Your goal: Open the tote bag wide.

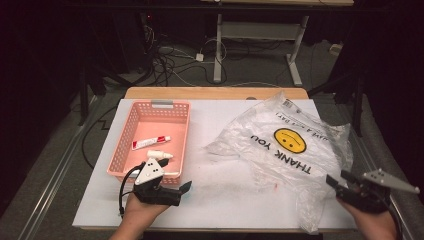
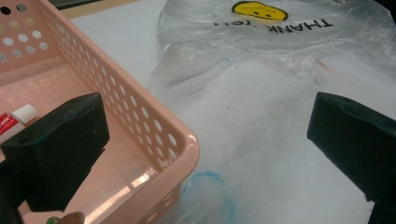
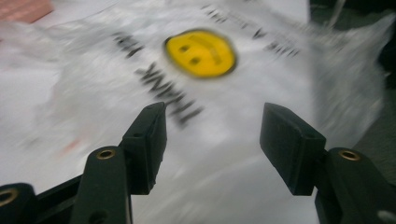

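Note:
A pink perforated basket [image 1: 178, 131] stands at the table's left with a red-and-white toothpaste tube [image 1: 151, 143] and a small white bottle [image 1: 160, 155] inside. My left gripper [image 1: 172, 188] is at the basket's near right corner. In the left gripper view it [image 2: 210, 116] stands open, one jaw over the basket [image 2: 154, 130], the other over the table, with the tube [image 2: 16, 119] at the far left. A clear plastic bag [image 1: 285, 145] with a yellow smiley and "THANK YOU" lies at the right. My right gripper [image 1: 341, 178] is open by the bag's near right edge, above the bag [image 3: 93, 93], nothing between its jaws [image 3: 212, 121].
A white sheet [image 1: 220, 200] covers the table, with a wooden edge [image 1: 215, 93] at the back. A faint blue ring [image 2: 208, 191] is drawn on the sheet beside the basket corner. Desk legs [image 1: 218, 55] and cables lie on the floor beyond the table.

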`<state>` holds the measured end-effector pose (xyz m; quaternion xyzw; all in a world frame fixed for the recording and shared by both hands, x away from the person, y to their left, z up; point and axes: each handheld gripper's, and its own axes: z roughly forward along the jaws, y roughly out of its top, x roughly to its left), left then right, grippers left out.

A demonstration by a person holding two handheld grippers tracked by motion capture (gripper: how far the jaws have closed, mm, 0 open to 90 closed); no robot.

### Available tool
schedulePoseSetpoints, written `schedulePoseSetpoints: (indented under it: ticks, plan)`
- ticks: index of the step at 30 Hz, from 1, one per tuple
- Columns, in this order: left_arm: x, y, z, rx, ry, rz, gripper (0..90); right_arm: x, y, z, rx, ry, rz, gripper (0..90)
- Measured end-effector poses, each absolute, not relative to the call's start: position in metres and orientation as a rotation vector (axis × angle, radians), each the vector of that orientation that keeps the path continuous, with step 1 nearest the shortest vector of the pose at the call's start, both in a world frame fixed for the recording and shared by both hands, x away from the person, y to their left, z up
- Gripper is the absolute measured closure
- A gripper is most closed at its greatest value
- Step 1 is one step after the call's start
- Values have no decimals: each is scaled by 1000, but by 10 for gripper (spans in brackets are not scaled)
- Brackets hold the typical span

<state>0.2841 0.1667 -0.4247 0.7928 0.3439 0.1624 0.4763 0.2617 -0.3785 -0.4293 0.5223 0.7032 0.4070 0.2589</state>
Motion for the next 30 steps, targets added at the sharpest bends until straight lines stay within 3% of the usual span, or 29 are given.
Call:
schedulePoseSetpoints:
  ticks: [4, 11, 13, 14, 15, 16, 17, 18, 20, 30]
  plan:
    - [285, 165, -425, 1940, 835, 397, 0, 229, -363, -447, 1432, 1955, 1096, 416]
    - [286, 164, -425, 1945, 824, 399, 0, 222, -354, -469, 1473, 2056, 1079, 466]
    - [287, 164, -425, 1944, 825, 399, 0, 224, -347, -473, 1468, 2106, 1035, 553]
    - [287, 164, -425, 1944, 826, 398, 0, 224, -347, -473, 1468, 2106, 1035, 553]
    - [288, 164, -425, 1943, 826, 398, 0, 225, -345, -474, 1462, 2121, 1029, 600]
    - [288, 164, -425, 1943, 827, 397, 0, 225, -342, -475, 1422, 2149, 1012, 720]
    - [288, 164, -425, 1942, 829, 396, 0, 225, -342, -475, 1422, 2149, 1012, 720]
    - [288, 165, -425, 1940, 830, 394, 0, 225, -338, -475, 1402, 2171, 1010, 818]
    - [288, 165, -425, 1939, 831, 396, 0, 226, -333, -474, 1377, 2193, 1020, 879]
    - [289, 168, -425, 1926, 840, 401, 0, 231, -291, -471, 1245, 2280, 1081, 897]
